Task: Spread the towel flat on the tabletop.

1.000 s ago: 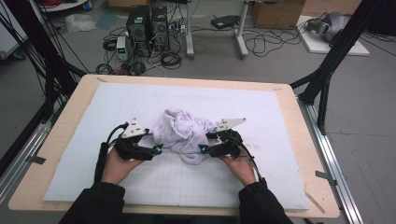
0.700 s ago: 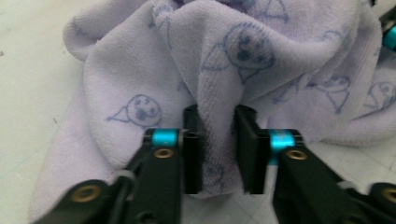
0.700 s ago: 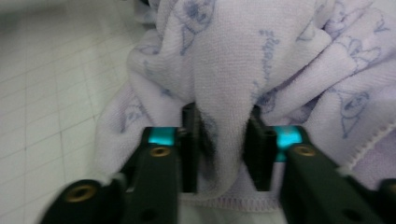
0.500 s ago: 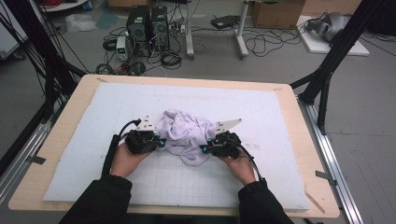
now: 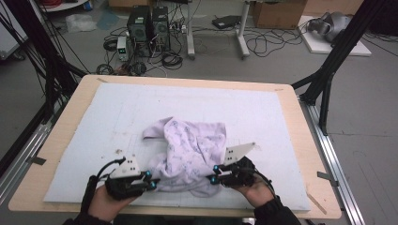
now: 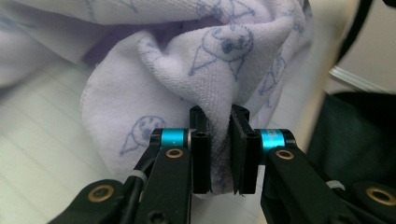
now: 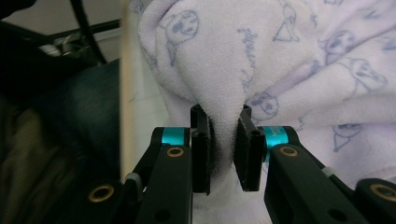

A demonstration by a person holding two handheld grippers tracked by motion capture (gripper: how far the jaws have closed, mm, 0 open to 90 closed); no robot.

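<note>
A wooden table (image 5: 70,105) carries a white mat (image 5: 263,117). On the mat's near half lies a crumpled lilac printed towel (image 5: 192,147). The left gripper (image 5: 152,183) pinches the towel's near left edge, and the right gripper (image 5: 213,174) clamps its near right edge, fabric bunched between both pairs of jaws.

A wooden bench (image 5: 56,140) topped with a white mat (image 5: 263,112) stands on a grey floor (image 5: 366,117). Beyond it, computer towers (image 5: 149,26) sit among tangled black cables (image 5: 263,44), near white table legs (image 5: 243,33) and a cardboard box (image 5: 277,11).
</note>
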